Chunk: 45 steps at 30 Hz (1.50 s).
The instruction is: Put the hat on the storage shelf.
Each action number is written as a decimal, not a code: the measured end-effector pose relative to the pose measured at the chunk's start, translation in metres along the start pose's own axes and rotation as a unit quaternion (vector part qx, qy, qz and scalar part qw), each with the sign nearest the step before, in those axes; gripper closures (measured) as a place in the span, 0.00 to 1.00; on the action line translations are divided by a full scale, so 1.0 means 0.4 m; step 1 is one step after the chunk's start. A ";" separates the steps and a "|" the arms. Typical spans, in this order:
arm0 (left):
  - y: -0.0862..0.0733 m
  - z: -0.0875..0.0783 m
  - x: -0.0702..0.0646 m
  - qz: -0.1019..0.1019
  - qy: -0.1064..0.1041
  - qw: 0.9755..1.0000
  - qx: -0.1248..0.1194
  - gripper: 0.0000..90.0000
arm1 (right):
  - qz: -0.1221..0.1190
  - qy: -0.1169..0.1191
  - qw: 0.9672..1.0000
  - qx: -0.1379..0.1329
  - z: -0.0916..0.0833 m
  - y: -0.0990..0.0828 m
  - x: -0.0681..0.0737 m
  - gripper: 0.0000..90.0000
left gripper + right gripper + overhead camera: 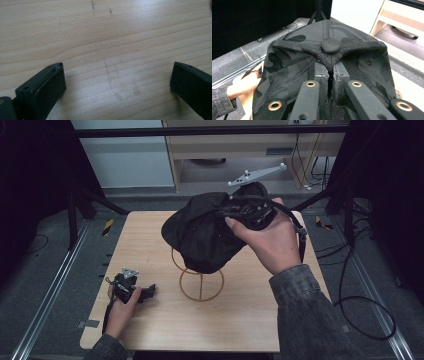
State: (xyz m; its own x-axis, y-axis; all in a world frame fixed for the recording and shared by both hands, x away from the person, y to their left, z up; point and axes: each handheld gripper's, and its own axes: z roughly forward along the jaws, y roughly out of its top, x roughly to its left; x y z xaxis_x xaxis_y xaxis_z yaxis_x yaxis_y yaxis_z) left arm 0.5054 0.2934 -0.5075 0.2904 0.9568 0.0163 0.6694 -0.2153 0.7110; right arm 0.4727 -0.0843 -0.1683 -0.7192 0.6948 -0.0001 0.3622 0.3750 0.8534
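My right hand-held gripper (329,75) is clenched on the black cap (200,232) right above the wire stand (201,281); left hand-held gripper (117,82) rests released on the tabletop (240,320).

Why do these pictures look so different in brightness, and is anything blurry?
High view: dim, dark surroundings, so the black fabric cap loses detail. Left gripper view: bright, with soft glare on the pale wooden table. Right gripper view: the cap's weave is sharp, while the background looks soft.
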 end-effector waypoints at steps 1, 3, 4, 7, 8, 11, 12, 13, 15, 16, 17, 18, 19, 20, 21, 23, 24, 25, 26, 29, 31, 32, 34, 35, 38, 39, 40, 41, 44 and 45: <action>0.000 0.000 0.000 0.000 0.000 1.000 0.000 0.00 | 0.000 0.000 1.000 0.001 0.002 0.000 0.002 0.94; 0.000 0.000 0.000 0.000 0.000 1.000 0.000 0.00 | -0.002 0.002 1.000 0.002 0.004 0.000 0.004 0.94; 0.000 0.000 0.000 0.000 0.000 1.000 0.000 0.00 | -0.002 0.002 1.000 0.003 0.005 0.000 0.005 0.94; 0.000 0.000 0.000 0.000 0.000 1.000 0.000 0.00 | -0.002 0.006 1.000 0.004 0.011 -0.001 0.008 0.94; 0.000 0.000 0.000 0.000 0.000 1.000 0.000 0.00 | -0.002 0.008 1.000 0.005 0.014 -0.002 0.009 0.94; 0.000 0.000 0.000 0.000 0.000 1.000 0.000 0.00 | 0.000 0.008 1.000 0.009 0.025 -0.007 0.012 0.94; 0.000 0.000 0.000 0.000 0.000 1.000 0.000 0.00 | 0.000 0.008 1.000 0.011 0.028 -0.008 0.011 0.94; 0.000 0.000 0.000 0.000 0.000 1.000 0.000 0.00 | -0.001 0.008 1.000 0.013 0.032 -0.009 0.011 0.94; 0.000 0.000 0.000 0.000 0.000 1.000 0.000 0.00 | 0.001 0.008 1.000 0.014 0.042 -0.010 0.012 0.94; 0.000 0.000 0.000 0.000 0.000 1.000 0.000 0.00 | 0.002 0.009 1.000 0.015 0.046 -0.011 0.012 0.94; 0.000 0.000 0.000 0.000 0.000 1.000 0.000 0.00 | 0.001 0.010 1.000 0.017 0.052 -0.011 0.012 0.94; 0.000 0.000 0.000 0.000 0.000 1.000 0.000 0.00 | 0.001 0.010 1.000 0.017 0.052 -0.011 0.012 0.94; 0.000 0.000 0.000 0.000 0.000 1.000 0.000 0.00 | 0.000 0.012 1.000 0.022 0.060 -0.011 0.012 0.94; 0.000 0.000 0.000 0.000 0.000 1.000 0.000 0.00 | -0.001 0.012 1.000 0.024 0.066 -0.011 0.012 0.94; 0.000 0.000 0.000 0.000 0.000 1.000 0.000 0.00 | -0.001 0.013 1.000 0.024 0.071 -0.012 0.012 0.94; 0.000 0.000 0.000 0.000 0.000 1.000 0.000 0.00 | -0.001 0.014 0.999 0.029 0.078 -0.013 0.012 0.94; 0.000 0.000 0.000 0.000 0.000 1.000 0.000 0.00 | -0.003 0.014 0.999 0.030 0.081 -0.014 0.012 0.94; 0.000 0.000 0.000 0.000 0.000 1.000 0.000 0.00 | -0.003 0.013 0.999 0.032 0.083 -0.015 0.012 0.94; 0.000 0.000 0.000 0.000 -0.001 1.000 0.000 0.00 | -0.003 0.013 0.999 0.033 0.086 -0.016 0.012 0.94; 0.000 0.000 0.000 0.001 -0.001 1.000 0.000 0.00 | -0.002 0.014 0.999 0.036 0.094 -0.021 0.013 0.94; 0.000 0.000 0.000 0.001 -0.001 1.000 0.000 0.00 | -0.004 0.015 0.999 0.037 0.099 -0.023 0.013 0.94; 0.000 0.000 0.000 0.001 -0.001 1.000 0.000 0.00 | -0.004 0.015 0.999 0.039 0.101 -0.024 0.013 0.94; 0.000 0.001 0.000 0.001 -0.001 1.000 -0.001 0.00 | -0.002 0.017 0.999 0.040 0.104 -0.024 0.014 0.94; 0.000 0.001 0.000 0.001 -0.001 1.000 -0.001 0.00 | -0.002 0.018 0.999 0.042 0.109 -0.026 0.013 0.94; 0.000 0.001 0.000 0.001 -0.001 1.000 -0.001 0.00 | 0.000 0.018 0.999 0.047 0.114 -0.029 0.015 0.94; 0.000 0.001 0.000 0.001 -0.001 1.000 -0.001 0.00 | -0.002 0.020 0.999 0.047 0.116 -0.031 0.014 0.94; 0.000 0.001 0.000 0.001 -0.001 1.000 -0.001 0.00 | -0.002 0.020 0.999 0.047 0.116 -0.031 0.014 0.94; 0.000 0.001 0.000 0.001 -0.001 1.000 -0.001 0.00 | -0.001 0.020 0.999 0.050 0.117 -0.034 0.011 0.94; 0.000 0.001 0.000 0.001 -0.001 1.000 -0.001 0.00 | 0.003 0.018 0.998 0.052 0.117 -0.038 0.006 0.94; 0.000 0.001 0.000 0.001 -0.001 1.000 -0.001 0.00 | 0.003 0.018 0.999 0.051 0.117 -0.040 0.002 0.94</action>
State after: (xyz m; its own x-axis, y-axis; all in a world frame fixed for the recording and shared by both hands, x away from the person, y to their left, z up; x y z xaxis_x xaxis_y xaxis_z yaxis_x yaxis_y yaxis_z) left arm 0.5056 0.2932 -0.5076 0.2930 0.9560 0.0164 0.6678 -0.2169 0.7121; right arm 0.4940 -0.0612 -0.2064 -0.7376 0.6748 0.0247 0.4231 0.4334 0.7957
